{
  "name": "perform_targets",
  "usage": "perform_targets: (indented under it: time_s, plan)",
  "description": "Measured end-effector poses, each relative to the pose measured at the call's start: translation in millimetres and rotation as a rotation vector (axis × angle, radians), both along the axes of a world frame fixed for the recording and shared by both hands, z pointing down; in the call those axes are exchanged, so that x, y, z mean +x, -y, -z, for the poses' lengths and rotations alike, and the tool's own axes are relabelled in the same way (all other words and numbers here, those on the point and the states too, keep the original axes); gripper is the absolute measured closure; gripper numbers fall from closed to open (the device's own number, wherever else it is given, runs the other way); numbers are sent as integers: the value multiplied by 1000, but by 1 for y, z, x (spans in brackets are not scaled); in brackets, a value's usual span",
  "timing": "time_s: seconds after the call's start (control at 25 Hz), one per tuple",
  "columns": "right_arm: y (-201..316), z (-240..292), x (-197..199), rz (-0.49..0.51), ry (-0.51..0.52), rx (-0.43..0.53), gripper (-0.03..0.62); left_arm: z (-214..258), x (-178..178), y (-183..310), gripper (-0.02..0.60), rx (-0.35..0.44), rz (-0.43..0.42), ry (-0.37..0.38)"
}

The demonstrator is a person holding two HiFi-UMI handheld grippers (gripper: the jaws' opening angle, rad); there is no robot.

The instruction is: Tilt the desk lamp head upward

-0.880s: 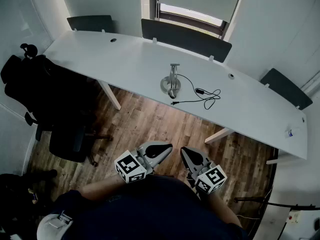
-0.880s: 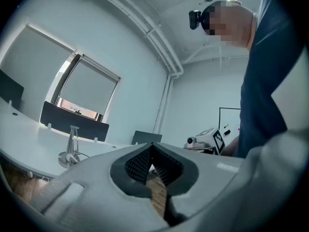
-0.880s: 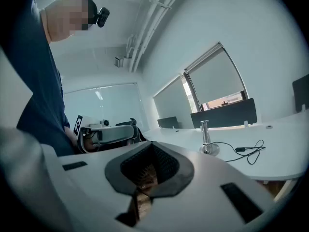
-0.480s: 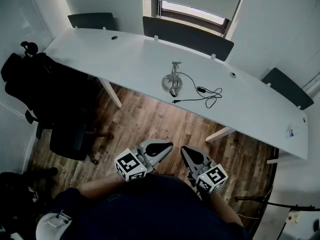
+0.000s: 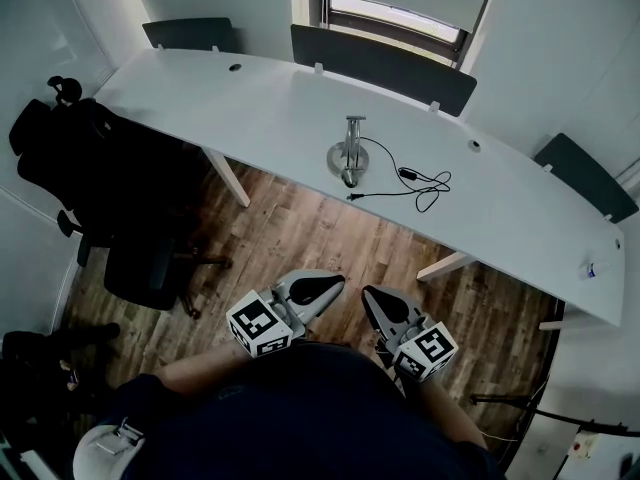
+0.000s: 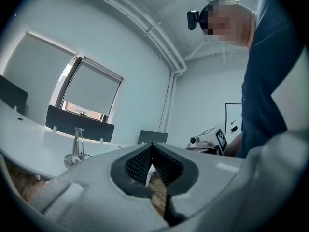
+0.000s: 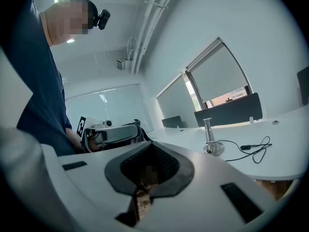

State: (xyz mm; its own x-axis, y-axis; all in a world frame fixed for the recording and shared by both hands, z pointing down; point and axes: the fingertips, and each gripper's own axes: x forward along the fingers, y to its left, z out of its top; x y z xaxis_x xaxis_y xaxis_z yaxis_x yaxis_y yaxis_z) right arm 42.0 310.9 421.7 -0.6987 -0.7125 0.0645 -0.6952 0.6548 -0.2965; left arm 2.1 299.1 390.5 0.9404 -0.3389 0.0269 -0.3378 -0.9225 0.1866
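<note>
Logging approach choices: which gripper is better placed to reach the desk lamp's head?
Left, marginally. The left gripper and right gripper are shut, empty and about equally far from the desk lamp; its cable sprawls on the right side, so the left path looks clearer.

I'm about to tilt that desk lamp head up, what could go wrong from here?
The left gripper and right gripper are shut; unopened, they may shove the desk lamp instead of gripping. It stands near the desk edge and might slide off. The loose cable beside it could snag.
</note>
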Motion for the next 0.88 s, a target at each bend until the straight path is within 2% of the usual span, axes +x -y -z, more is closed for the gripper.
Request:
perform_targets:
  time_s: [0.24, 0.4, 0.64, 0.88]
  plan:
    - [14, -2, 19, 24, 4, 3, 585, 0, 0, 24, 575, 10, 77, -5]
    - [34, -8, 23, 32, -9, -6, 585, -5, -1, 51, 575, 19, 91, -12]
    - [101, -13, 21, 15, -22, -7, 585, -10, 6, 118, 575, 40, 47, -27]
    - [187, -11, 12, 19, -33, -5, 585, -10, 11, 208, 575, 57, -14, -13]
